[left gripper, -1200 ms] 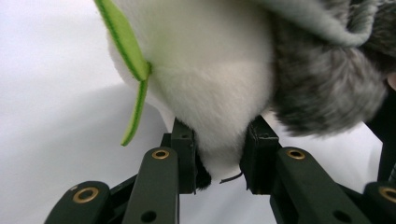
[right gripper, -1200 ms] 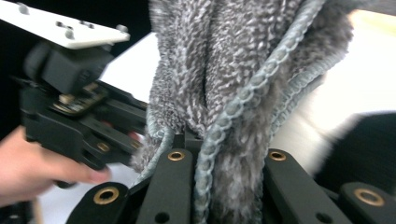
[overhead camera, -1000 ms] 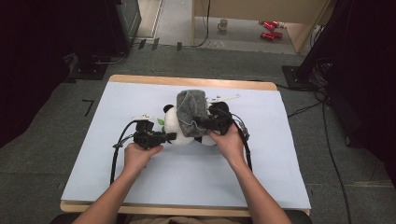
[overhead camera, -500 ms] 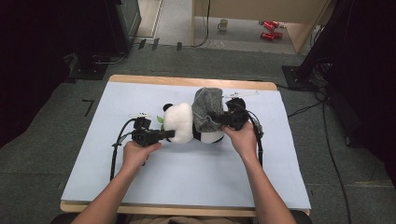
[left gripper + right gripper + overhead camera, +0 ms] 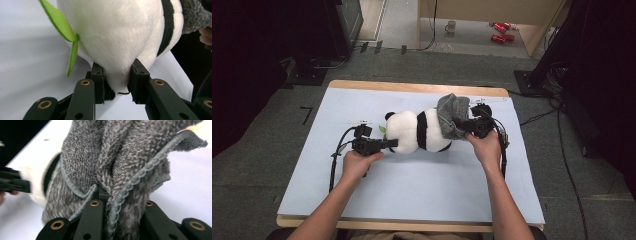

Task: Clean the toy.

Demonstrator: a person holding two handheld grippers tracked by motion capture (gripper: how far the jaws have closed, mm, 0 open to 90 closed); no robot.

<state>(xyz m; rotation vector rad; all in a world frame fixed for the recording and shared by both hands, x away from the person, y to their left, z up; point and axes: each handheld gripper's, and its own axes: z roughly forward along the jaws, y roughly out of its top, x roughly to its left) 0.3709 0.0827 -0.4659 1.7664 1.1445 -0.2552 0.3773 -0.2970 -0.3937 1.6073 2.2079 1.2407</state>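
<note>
The left gripper (image 5: 116, 82) has its two black jaws pinching a fold of the toy panda (image 5: 120, 37), the white plush bulging between the pads; a green felt leaf (image 5: 61, 27) hangs from the toy just beside that grip. From above, this gripper (image 5: 392, 144) sits at the toy's left end, and the panda (image 5: 414, 131) lies on its side across the middle of the table (image 5: 412, 185), on the pale blue sheet.

The right gripper (image 5: 117, 198) has its jaws pressed tight on a bunched fold of the grey towel (image 5: 110, 157), the hemmed edge running down between them. In the high view that gripper (image 5: 472, 129) is at the toy's right end, and the towel (image 5: 452, 116) covers only that end, draped over it like a hood; the white body and its black band are bare.

To my eye, the work is pulling the towel off the toy while the other hand holds it steady. It looks mostly done: most of the panda is already clear. What seems left is drawing the last of the cloth free of the right end and setting it down on open table. The hem could snag on the plush, so the left pinch probably needs to hold.
</note>
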